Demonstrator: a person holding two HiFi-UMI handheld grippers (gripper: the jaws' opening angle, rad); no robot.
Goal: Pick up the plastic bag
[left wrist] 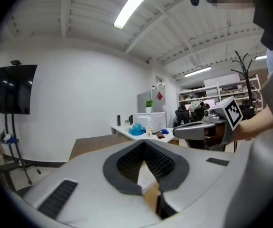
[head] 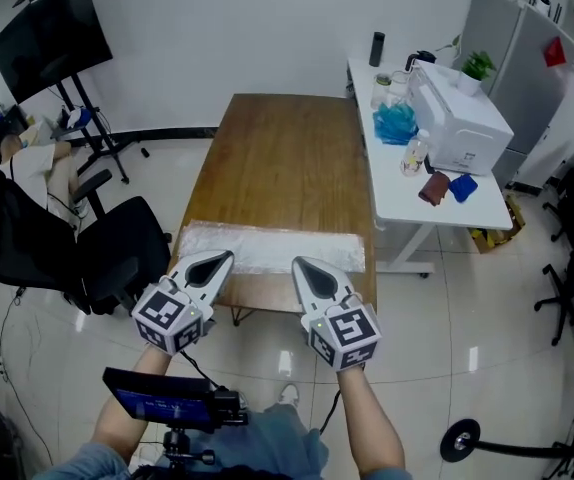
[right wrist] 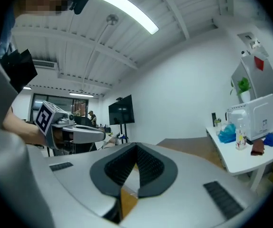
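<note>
The plastic bag [head: 272, 248] is a clear, whitish sheet lying flat across the near end of the brown wooden table [head: 287, 158]. Both grippers are held side by side in the air over the table's near edge, pointing away from me. My left gripper [head: 225, 258] is shut and holds nothing; its tips hang over the bag's left part. My right gripper [head: 300, 264] is also shut and empty, over the bag's middle. In the left gripper view the dark pads [left wrist: 131, 160] meet at their tips, and in the right gripper view the pads [right wrist: 151, 165] meet likewise.
A white side table [head: 407, 198] stands to the right, carrying a white machine [head: 457, 118], a blue bag [head: 397, 123] and bottles. A black office chair [head: 117, 253] sits at the left, with a screen on a stand [head: 52, 33] behind it. A small screen [head: 162, 403] is below my hands.
</note>
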